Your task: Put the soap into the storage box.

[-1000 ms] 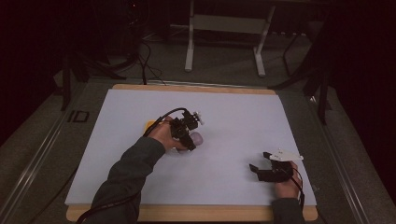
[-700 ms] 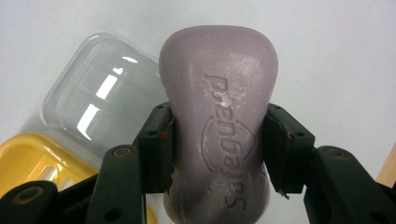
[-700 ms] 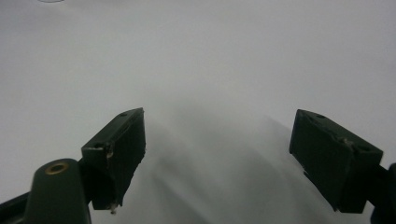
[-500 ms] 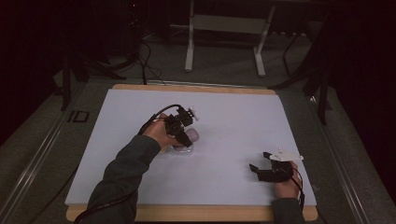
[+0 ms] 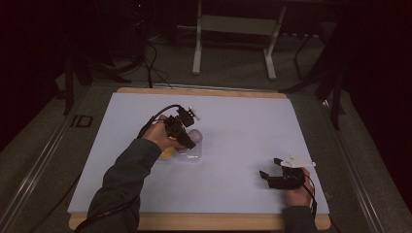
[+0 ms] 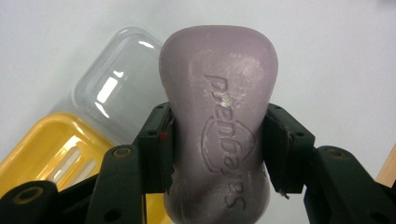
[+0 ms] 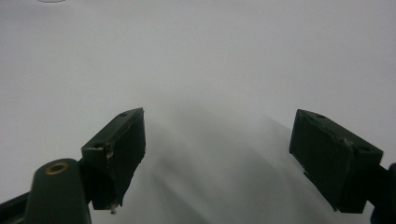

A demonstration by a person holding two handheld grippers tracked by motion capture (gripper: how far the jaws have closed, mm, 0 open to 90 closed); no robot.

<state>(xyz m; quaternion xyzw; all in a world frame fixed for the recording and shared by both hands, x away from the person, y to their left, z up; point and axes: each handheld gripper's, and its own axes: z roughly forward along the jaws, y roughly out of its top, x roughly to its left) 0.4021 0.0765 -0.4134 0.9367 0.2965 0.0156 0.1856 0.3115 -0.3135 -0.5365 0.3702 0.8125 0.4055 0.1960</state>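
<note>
One soap bar (image 6: 218, 116) pinched by L gripper (image 6: 218, 154), yellow dish (image 6: 51, 154) seemingly empty, R gripper (image 7: 219, 154) jaws spread.

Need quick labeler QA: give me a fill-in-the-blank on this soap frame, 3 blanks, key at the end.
1. The left claw is shut on a purple bar of ____.
2. Beneath the held bar lies an open soap case with a clear lid and a ____ tray.
3. The right claw stands ____, holding nothing above the white table.

Missing words: soap; yellow; open
</note>
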